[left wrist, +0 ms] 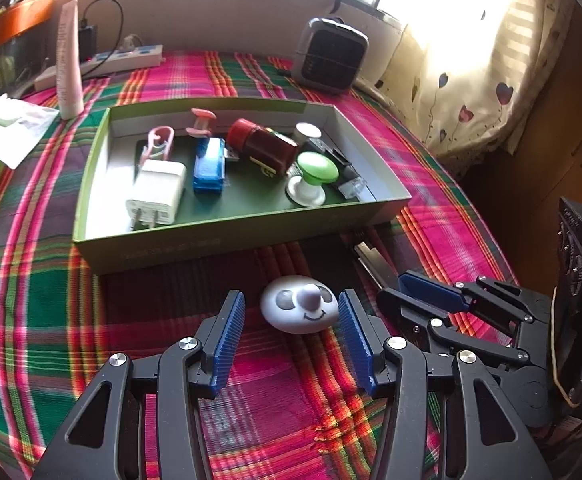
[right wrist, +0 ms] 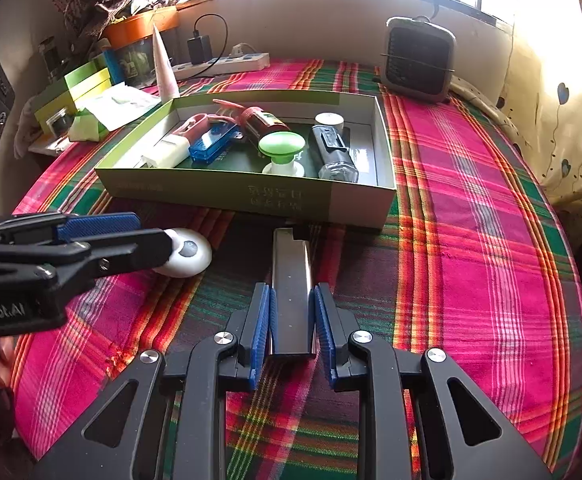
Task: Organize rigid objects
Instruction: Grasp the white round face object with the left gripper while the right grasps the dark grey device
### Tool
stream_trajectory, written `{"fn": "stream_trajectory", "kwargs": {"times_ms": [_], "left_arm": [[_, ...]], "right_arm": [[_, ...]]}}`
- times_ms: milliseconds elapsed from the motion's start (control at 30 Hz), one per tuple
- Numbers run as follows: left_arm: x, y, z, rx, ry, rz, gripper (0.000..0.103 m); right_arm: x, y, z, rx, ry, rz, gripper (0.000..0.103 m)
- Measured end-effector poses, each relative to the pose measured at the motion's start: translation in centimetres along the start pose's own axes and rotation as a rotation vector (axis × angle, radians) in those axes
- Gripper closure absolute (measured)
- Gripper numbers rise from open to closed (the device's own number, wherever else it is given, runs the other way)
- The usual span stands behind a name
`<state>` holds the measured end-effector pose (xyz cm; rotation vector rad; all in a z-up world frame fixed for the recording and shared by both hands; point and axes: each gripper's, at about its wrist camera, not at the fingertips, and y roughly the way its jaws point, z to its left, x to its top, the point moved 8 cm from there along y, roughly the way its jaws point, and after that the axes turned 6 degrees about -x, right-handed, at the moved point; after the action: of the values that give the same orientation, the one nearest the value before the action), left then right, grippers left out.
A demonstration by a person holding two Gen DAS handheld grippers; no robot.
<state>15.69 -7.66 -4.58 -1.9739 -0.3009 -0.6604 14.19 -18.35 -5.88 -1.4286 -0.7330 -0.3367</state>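
Observation:
A white round toy with a smiling face lies on the plaid cloth in front of the green box. My left gripper is open, with a blue pad on each side of the toy and not touching it; it also shows in the right wrist view, where the toy peeks out beyond it. My right gripper is shut on a flat metal bar that lies on the cloth and points toward the box. The right gripper also shows in the left wrist view.
The box holds a white charger, a blue case, a red-capped bottle, a green-topped knob, pink clips and a dark device. Behind stand a small fan heater, a power strip and a pink tube.

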Motion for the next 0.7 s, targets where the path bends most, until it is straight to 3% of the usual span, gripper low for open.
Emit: {"fn": "stream_trajectory", "kwargs": {"times_ms": [500,700], "left_arm": [[0.03,0.95,0.29,0.014,-0.029,-0.002,0.055],[0.04,0.91,0.32,0.024,-0.029,-0.011,0.059]], "right_arm": [[-0.07,-0.05,-0.36,0.014,0.021,-0.002,0.079],[-0.04,-0.02,-0.35,0.017,0.024,-0.002,0.079]]}}
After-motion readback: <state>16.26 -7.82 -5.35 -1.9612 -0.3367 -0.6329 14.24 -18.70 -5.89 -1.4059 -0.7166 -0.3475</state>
